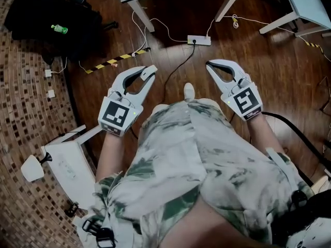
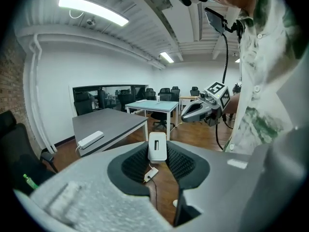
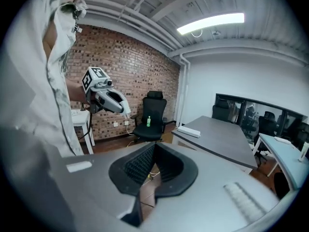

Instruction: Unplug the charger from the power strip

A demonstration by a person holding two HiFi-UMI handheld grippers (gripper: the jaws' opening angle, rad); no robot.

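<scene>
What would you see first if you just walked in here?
Two big grey grippers held out over the dark wooden floor catch the eye first. The left gripper pinches a small white charger at its tips, and the right gripper is shut with nothing in it. Just ahead of them on the floor lies a white power strip with a black cable trailing back.

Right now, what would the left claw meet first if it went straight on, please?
Probably the white power strip on the floor, seen just past the white block between its jaws; depth unclear.
</scene>
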